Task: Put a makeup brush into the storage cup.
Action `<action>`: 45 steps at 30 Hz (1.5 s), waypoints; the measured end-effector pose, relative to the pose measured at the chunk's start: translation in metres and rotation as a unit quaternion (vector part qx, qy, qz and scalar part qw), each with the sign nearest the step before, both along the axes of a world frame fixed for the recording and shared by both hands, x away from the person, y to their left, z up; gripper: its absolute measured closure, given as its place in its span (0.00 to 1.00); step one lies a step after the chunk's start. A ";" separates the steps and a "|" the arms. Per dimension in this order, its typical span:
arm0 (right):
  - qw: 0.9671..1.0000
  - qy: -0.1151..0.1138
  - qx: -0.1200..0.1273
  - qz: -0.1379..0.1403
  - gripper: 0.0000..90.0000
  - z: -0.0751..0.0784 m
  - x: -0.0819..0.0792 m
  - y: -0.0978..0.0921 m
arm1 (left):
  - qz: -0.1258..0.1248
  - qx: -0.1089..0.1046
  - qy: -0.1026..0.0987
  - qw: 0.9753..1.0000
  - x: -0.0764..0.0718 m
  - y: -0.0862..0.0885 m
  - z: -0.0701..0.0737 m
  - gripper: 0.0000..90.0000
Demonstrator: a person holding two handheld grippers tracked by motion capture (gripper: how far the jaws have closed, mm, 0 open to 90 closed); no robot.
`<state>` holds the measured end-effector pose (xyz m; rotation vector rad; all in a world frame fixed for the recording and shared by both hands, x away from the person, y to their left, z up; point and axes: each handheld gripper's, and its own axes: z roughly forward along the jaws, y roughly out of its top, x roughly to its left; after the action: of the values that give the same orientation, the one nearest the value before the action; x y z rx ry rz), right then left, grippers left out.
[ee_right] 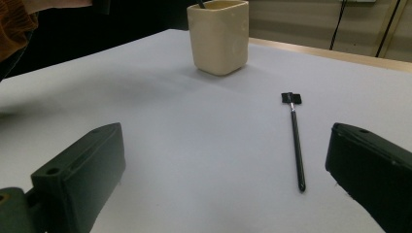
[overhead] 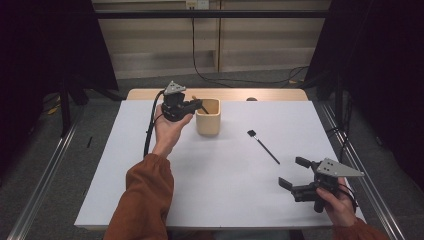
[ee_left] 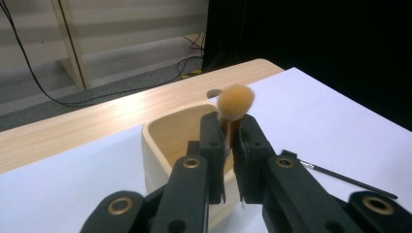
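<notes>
Pinching fluffy brush [ee_left: 235,103] above cup [overhead: 208,117], left claw [overhead: 198,104], forearm outstretched

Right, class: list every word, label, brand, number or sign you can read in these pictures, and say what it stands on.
None can be read: no text shows on the cream square ceramic cup, the fluffy tan makeup brush, the thin black flat-headed brush, the white table cover or either claw.

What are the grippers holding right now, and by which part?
The left gripper clamps a fluffy brush just below its bristle head, over the cup. The right gripper is open, holding nothing.
</notes>
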<state>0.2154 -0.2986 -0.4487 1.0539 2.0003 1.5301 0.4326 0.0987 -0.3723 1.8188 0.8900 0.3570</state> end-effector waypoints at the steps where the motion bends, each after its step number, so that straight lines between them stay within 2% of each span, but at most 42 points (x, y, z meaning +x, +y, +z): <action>1: 1.000 0.000 0.000 0.000 0.00 0.000 0.000 0.000 | 0.001 -0.001 0.002 1.000 0.000 0.000 -0.002 0.93; 12: 1.000 0.001 0.000 0.001 0.00 0.000 0.000 0.000 | -0.003 0.005 0.006 1.000 0.001 -0.003 -0.008 0.92; 17: 1.000 0.000 0.000 0.003 0.00 0.000 0.000 0.001 | -0.006 -0.003 0.009 1.000 0.001 -0.003 -0.012 0.89; 21: 1.000 0.000 -0.001 0.002 0.00 0.000 0.000 0.001 | 0.000 -0.002 0.004 1.000 0.000 -0.004 -0.014 0.74; 27: 1.000 0.000 0.000 0.003 0.00 0.000 0.000 0.001 | 0.011 -0.004 -0.003 1.000 0.001 -0.002 -0.012 0.37; 33: 1.000 0.000 -0.001 0.003 0.00 0.000 0.000 0.001 | 0.016 -0.009 -0.005 1.000 0.000 0.001 -0.013 0.13; 39: 1.000 0.001 0.001 0.004 0.00 0.000 0.000 0.001 | 0.015 -0.016 -0.004 1.000 0.001 0.006 -0.013 0.07; 42: 1.000 0.001 0.001 0.004 0.00 0.000 0.000 0.000 | 0.008 -0.018 -0.014 1.000 0.000 0.009 -0.014 0.04; 45: 1.000 0.002 0.002 0.003 0.00 0.000 0.000 0.000 | 0.006 -0.019 -0.014 1.000 -0.003 0.011 -0.014 0.04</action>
<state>0.2150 -0.2982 -0.4488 1.0525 2.0062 1.5363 0.4295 0.1097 -0.3868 1.7704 0.8830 0.3694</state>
